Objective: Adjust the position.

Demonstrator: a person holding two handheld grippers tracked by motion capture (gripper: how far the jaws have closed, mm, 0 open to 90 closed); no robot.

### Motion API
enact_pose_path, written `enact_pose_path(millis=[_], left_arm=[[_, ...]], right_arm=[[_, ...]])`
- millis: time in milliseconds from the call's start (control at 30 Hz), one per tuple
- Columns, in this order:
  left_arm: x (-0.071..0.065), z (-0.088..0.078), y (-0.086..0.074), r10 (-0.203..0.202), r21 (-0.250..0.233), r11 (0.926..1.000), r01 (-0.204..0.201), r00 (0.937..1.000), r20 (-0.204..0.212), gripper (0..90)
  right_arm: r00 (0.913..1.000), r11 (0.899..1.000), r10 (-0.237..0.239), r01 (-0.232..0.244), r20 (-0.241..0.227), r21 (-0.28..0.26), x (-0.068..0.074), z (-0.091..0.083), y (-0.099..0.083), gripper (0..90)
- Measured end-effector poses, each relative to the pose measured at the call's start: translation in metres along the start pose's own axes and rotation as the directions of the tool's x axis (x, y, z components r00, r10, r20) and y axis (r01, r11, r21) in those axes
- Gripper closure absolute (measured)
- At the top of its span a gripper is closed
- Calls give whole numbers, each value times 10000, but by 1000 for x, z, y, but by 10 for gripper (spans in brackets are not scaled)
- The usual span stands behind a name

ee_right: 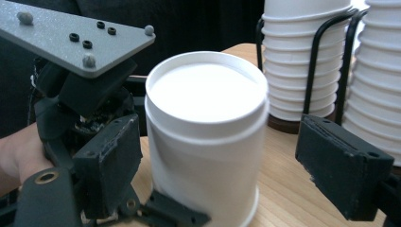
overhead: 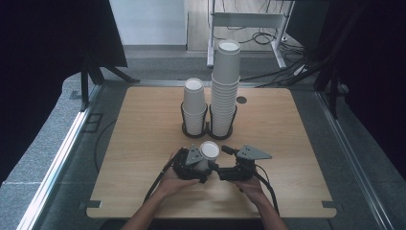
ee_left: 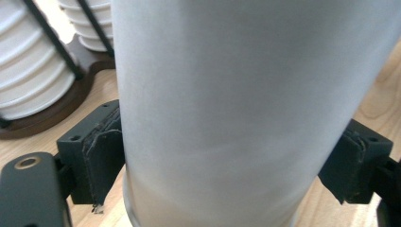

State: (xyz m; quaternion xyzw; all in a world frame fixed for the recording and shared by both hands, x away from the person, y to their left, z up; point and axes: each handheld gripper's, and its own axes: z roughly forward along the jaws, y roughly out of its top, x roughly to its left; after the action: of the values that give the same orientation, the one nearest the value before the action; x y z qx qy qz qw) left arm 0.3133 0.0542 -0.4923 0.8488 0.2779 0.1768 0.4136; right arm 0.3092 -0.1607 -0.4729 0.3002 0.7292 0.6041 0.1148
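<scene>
An upside-down white paper cup (overhead: 208,152) is sitting near the front middle of the wooden surface (overhead: 143,143), well short of the two cup stacks (overhead: 225,91) in their black holder (overhead: 207,132) farther back. The left claw (overhead: 203,165) is grasping the cup, pads pressing both walls. The right claw (overhead: 226,160) is standing released, one pad clear of the cup.

No text, label, brand, number or sign can be read anywhere. The white paper cup (ee_right: 205,137) is plain, both cup stacks (overhead: 225,88) are unprinted, and the grey plate (ee_right: 75,35) shows screw holes and small studs, no markings.
</scene>
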Motion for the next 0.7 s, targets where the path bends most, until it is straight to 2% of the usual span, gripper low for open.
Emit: enact_pose_path(millis=[233, 367, 467, 700], left_arm=[[-11, 4, 2, 238, 91, 9997, -241, 9993, 298, 130], [-15, 8, 2, 338, 139, 9993, -344, 9986, 396, 130], [-18, 9, 2, 415, 200, 9989, -423, 9984, 395, 129], [-19, 9, 3, 310, 141, 9994, -314, 9991, 287, 118]], right_arm=[[9999, 9999, 89, -87, -140, 129, 2, 5, -3, 152], [9994, 9994, 307, -305, -168, 170, 1, 8, -5, 195], [9987, 9986, 468, -461, -226, 273, 0, 9, -6, 217], [9990, 9991, 384, -380, -211, 182, 0, 8, -6, 229]])
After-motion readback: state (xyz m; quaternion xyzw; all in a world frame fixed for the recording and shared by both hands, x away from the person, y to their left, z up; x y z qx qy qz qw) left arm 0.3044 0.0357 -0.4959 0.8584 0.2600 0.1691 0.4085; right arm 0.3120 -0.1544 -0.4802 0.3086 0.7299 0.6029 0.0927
